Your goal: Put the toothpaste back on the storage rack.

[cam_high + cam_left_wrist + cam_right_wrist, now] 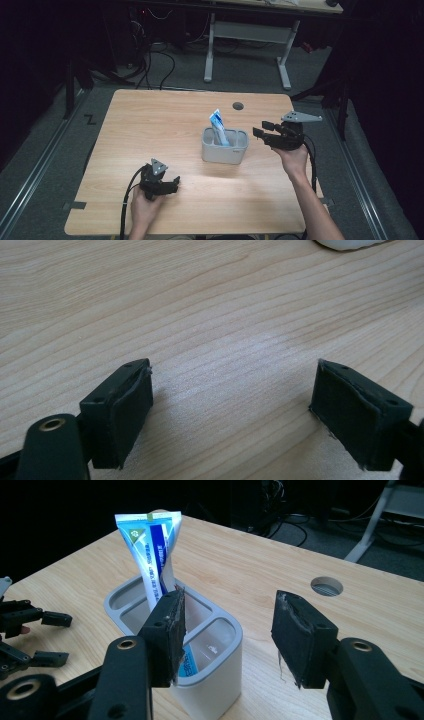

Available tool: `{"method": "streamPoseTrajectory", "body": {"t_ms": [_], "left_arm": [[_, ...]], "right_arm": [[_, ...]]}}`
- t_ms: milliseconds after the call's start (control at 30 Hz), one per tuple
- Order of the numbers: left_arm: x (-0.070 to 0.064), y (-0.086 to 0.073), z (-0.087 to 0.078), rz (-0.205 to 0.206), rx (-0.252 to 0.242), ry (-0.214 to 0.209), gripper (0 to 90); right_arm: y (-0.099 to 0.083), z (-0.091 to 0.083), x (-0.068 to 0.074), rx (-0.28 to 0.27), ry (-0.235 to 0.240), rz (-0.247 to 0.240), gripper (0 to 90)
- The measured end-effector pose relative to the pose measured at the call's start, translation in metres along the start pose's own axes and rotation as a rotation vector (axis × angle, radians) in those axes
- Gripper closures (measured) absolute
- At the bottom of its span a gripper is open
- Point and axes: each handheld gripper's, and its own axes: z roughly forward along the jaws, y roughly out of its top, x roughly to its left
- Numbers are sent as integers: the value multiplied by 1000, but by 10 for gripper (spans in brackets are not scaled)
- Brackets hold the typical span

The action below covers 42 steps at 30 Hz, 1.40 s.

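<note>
Wood-grain table (150, 130) w/ round cable grommet (238, 106) near far edge. Behind it, white-legged desk frame (285, 62) on grey floor, black cables (160, 60) trailing at back. Small tape piece (75, 205) by table's near-left corner.

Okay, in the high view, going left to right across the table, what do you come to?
left gripper → grey holder with the toothpaste tube standing in it → right gripper

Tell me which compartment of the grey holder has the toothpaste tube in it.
The large compartment of the grey holder, holding the toothpaste tube upright. The two smaller compartments beside it are empty.
</note>
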Motion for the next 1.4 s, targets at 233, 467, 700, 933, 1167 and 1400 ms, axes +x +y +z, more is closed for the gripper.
{"method": "streamPoseTrajectory", "body": {"t_ms": [233, 467, 700, 933, 1167, 1400], "left_arm": [[0, 0, 0, 0, 0, 0, 173], [0, 0, 0, 0, 0, 0, 173], [0, 0, 0, 0, 0, 0, 173], [0, 0, 0, 0, 0, 0, 173], [0, 0, 0, 0, 0, 0, 173], [0, 0, 0, 0, 0, 0, 173]], "right_arm": [[-5, -7, -2, 3, -8, -1, 472], [-16, -13, -6, 2, -15, 10, 472], [-21, -15, -8, 5, -21, 23, 473], [-24, -16, -9, 2, -25, 25, 473], [-30, -20, -10, 1, -28, 36, 474], [-36, -22, -9, 9, -29, 37, 474]]}}
